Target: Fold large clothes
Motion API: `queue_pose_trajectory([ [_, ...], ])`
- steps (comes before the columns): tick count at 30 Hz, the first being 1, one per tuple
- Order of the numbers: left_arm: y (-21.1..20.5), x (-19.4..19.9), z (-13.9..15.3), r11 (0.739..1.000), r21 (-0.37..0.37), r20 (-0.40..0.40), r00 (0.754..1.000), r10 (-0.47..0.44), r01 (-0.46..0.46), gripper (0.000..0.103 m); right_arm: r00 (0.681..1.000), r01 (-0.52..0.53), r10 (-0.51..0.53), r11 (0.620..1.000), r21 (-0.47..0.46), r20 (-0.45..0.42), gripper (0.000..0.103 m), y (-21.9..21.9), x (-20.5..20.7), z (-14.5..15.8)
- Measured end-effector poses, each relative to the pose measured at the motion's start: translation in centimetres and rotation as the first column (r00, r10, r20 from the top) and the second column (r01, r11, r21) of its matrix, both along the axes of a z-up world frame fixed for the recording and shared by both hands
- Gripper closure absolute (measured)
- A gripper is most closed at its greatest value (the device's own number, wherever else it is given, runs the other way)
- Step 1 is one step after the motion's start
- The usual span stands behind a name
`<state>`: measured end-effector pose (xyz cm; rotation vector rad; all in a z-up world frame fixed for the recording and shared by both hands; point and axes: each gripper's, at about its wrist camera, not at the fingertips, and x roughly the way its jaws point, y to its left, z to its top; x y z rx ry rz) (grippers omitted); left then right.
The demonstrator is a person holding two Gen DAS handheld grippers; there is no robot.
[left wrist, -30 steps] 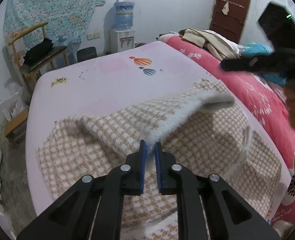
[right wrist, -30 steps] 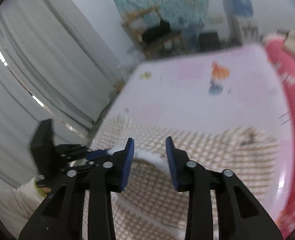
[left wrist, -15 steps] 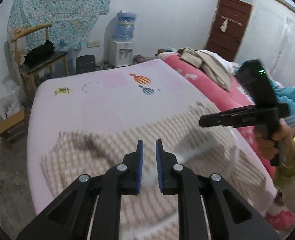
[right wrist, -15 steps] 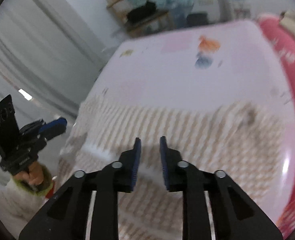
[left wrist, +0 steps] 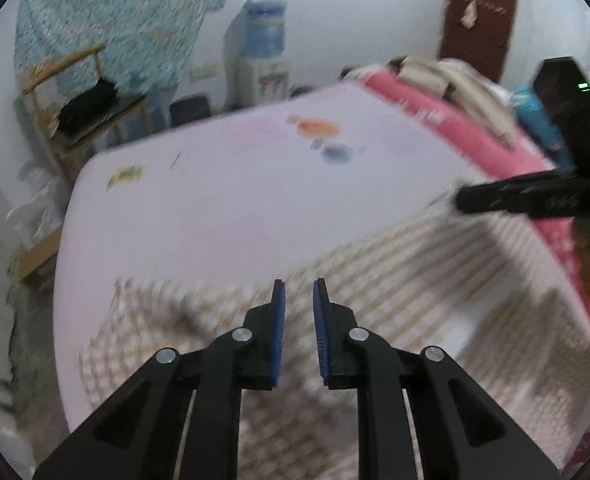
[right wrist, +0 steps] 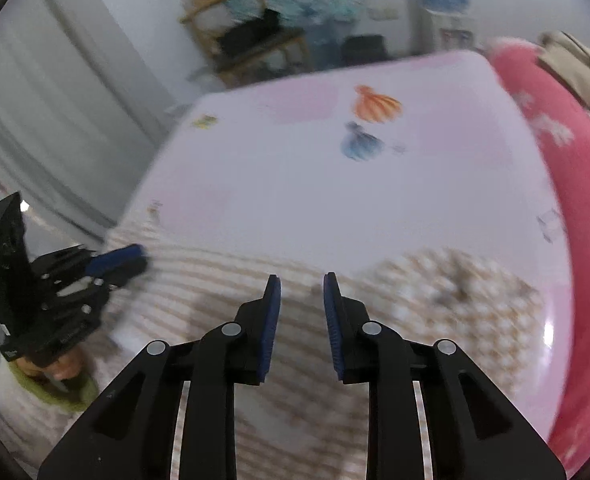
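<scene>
A large beige-and-white checked fleece garment lies spread on the near half of the pink bed. It is blurred in both views. My left gripper hovers over the garment's near part, its blue pads a narrow gap apart with nothing between them. The same gripper shows at the garment's left edge in the right wrist view. My right gripper is open and empty above the garment. In the left wrist view the right gripper reaches in from the right, over the garment's far right corner.
A red floral quilt with a pile of clothes runs along the bed's right side. Beyond the bed stand a water dispenser, a wooden chair and a brown door. Grey curtains hang to the left.
One second ago my left gripper held up the garment's white-lined edge. That edge is out of the pads now and the garment lies flat. Both grippers have shifted across it.
</scene>
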<state>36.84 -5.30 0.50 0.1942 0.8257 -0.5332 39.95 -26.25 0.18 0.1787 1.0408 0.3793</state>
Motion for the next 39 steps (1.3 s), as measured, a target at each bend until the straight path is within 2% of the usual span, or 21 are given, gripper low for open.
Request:
queue_pose_trajectory([
  [3, -2.1, 0.0, -0.6, 0.997, -0.010, -0.042, 0.997, -0.071, 0.071, 0.089, 0.998, -0.063, 0.063, 0.998, 0.005, -0.008, 0.079, 2.4, -0.2, -1.3],
  [5, -3.5, -0.3, -2.1, 0.994, 0.043, -0.086, 0.992, -0.095, 0.099, 0.089, 0.996, -0.086, 0.084, 0.996, -0.038, -0.042, 0.079, 3.5, -0.3, -3.1],
  [6, -3.8, -0.8, -2.9, 0.991, 0.086, -0.083, 0.992, -0.099, 0.106, 0.089, 0.995, -0.092, 0.091, 0.995, -0.048, -0.034, 0.079, 3.5, -0.5, -3.4],
  [8, -3.2, -1.8, -3.1, 0.988, 0.103, -0.064, 0.992, -0.105, 0.111, 0.089, 0.994, -0.103, 0.100, 0.992, -0.077, -0.033, 0.079, 2.8, -1.8, -3.1],
  [11, -1.2, -3.4, -3.2, 0.989, 0.112, -0.082, 0.993, -0.090, 0.099, 0.089, 0.993, -0.114, 0.110, 0.983, -0.146, -0.035, 0.079, 1.5, -4.5, -3.3],
  [15, 0.3, -4.5, -3.0, 0.989, 0.129, -0.080, 0.995, -0.059, 0.070, 0.089, 0.996, -0.092, 0.087, 0.982, -0.165, -0.035, 0.079, 0.1, -6.6, -3.3],
  [16, 0.4, -4.6, -2.4, 0.990, 0.131, -0.072, 0.997, -0.042, 0.052, 0.089, 0.998, -0.062, 0.057, 0.985, -0.164, -0.040, 0.079, 0.0, -6.8, -2.7],
  [17, 0.5, -4.7, -1.8, 0.993, 0.113, -0.061, 0.997, -0.037, 0.043, 0.089, 0.999, -0.043, 0.039, 0.986, -0.162, -0.029, 0.075, 0.0, -6.9, -2.1],
  [19, 0.3, -4.9, -0.7, 0.998, 0.051, -0.037, 0.999, -0.038, 0.040, 0.089, 0.999, -0.024, 0.030, 0.987, -0.161, 0.032, 0.073, 0.7, -7.3, -0.6],
  [21, -0.3, -4.7, -0.6, 0.999, 0.040, -0.036, 0.999, -0.026, 0.027, 0.089, 0.998, -0.012, 0.021, 0.988, -0.152, 0.057, 0.068, 1.4, -7.4, -0.2],
  [23, -1.3, -4.4, -2.0, 0.998, 0.049, -0.083, 0.996, -0.023, 0.028, 0.089, 0.999, -0.012, 0.018, 0.989, -0.147, 0.042, 0.065, 2.5, -7.1, -1.1],
  [25, -1.5, -4.3, -4.2, 0.998, 0.067, -0.125, 0.992, -0.006, 0.014, 0.087, 1.000, -0.015, 0.011, 0.975, -0.220, -0.019, 0.063, 3.7, -7.0, -3.8],
  [26, -1.4, -4.4, -4.2, 0.999, 0.046, -0.098, 0.995, -0.003, 0.008, 0.087, 1.000, -0.001, 0.002, 0.970, -0.242, 0.004, 0.063, 3.9, -7.7, -4.1],
  [28, -1.2, -4.8, -3.6, 0.998, 0.057, -0.103, 0.995, 0.015, -0.009, 0.087, 1.000, 0.017, -0.010, 0.956, -0.293, 0.023, 0.063, 4.7, -8.7, -3.4],
  [29, -1.1, -4.9, -3.2, 0.998, 0.054, -0.110, 0.994, 0.025, -0.019, 0.085, 0.999, 0.033, -0.024, 0.957, -0.290, 0.034, 0.061, 4.8, -9.3, -2.8],
  [32, 0.1, -6.5, -1.8, 0.998, 0.038, -0.108, 0.992, 0.058, -0.054, 0.069, 0.996, 0.064, -0.048, 0.970, -0.233, 0.073, 0.049, 4.7, -12.4, -1.0],
  [33, 0.6, -7.4, -1.3, 0.997, 0.031, -0.104, 0.992, 0.068, -0.065, 0.060, 0.995, 0.075, -0.058, 0.973, -0.217, 0.086, 0.046, 4.6, -13.8, -0.6],
  [35, 1.6, -9.1, -0.6, 0.997, 0.013, -0.104, 0.991, 0.081, -0.080, 0.050, 0.994, 0.082, -0.067, 0.981, -0.177, 0.085, 0.041, 4.0, -16.3, -0.3],
  [39, 3.7, -12.6, 0.2, 0.991, -0.004, -0.101, 0.986, 0.131, -0.132, 0.038, 0.996, 0.078, -0.071, 0.990, -0.116, 0.060, 0.037, 4.6, -19.9, -0.4],
])
